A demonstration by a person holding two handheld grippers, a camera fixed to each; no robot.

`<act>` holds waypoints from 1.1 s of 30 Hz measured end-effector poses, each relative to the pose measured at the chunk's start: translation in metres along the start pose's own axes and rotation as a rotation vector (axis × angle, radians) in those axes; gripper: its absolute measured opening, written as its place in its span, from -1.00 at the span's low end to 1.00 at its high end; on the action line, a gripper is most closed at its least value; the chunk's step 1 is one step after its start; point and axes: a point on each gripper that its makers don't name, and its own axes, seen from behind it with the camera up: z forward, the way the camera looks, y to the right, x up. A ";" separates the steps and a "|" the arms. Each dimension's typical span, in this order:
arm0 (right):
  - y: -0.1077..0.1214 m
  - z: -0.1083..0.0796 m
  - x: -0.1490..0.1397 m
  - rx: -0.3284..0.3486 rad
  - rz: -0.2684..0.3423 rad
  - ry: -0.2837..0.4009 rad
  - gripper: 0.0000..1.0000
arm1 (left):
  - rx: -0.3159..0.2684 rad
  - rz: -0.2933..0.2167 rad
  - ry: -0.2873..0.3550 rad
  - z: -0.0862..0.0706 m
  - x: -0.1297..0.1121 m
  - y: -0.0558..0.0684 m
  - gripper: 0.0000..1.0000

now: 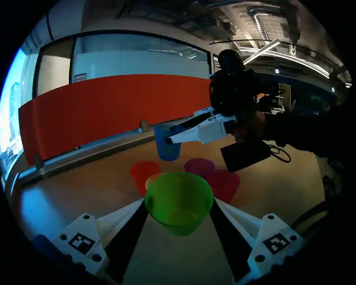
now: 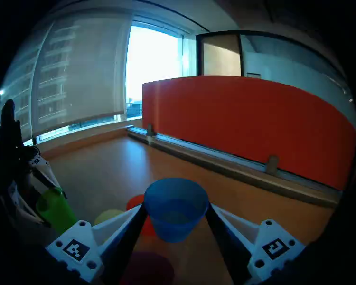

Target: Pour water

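No words, brands or numbers can be read. Black-and-white square markers point(image 1: 81, 242) sit on the left gripper point(image 1: 179, 204) and right gripper point(image 2: 175, 211), carrying no text.

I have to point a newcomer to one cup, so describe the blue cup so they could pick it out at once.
Find the orange partition behind the table. Before it, the right tool grips the blue cup. It is the only blue one; the red cup and purple cup stand free, the green cup sits in the left tool.
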 end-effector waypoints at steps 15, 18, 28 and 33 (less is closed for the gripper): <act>-0.035 -0.067 0.040 -0.024 0.010 0.143 0.81 | 0.023 -0.001 0.097 -0.036 0.038 0.016 0.73; -0.043 -0.082 0.046 -0.028 -0.001 0.162 0.81 | 0.027 -0.002 0.126 -0.044 0.048 0.023 0.73; -0.073 -0.129 0.060 -0.037 -0.029 0.232 0.81 | 0.029 -0.018 0.189 -0.068 0.068 0.045 0.73; -0.086 -0.149 0.061 -0.038 -0.025 0.255 0.81 | 0.024 -0.007 0.198 -0.077 0.072 0.055 0.74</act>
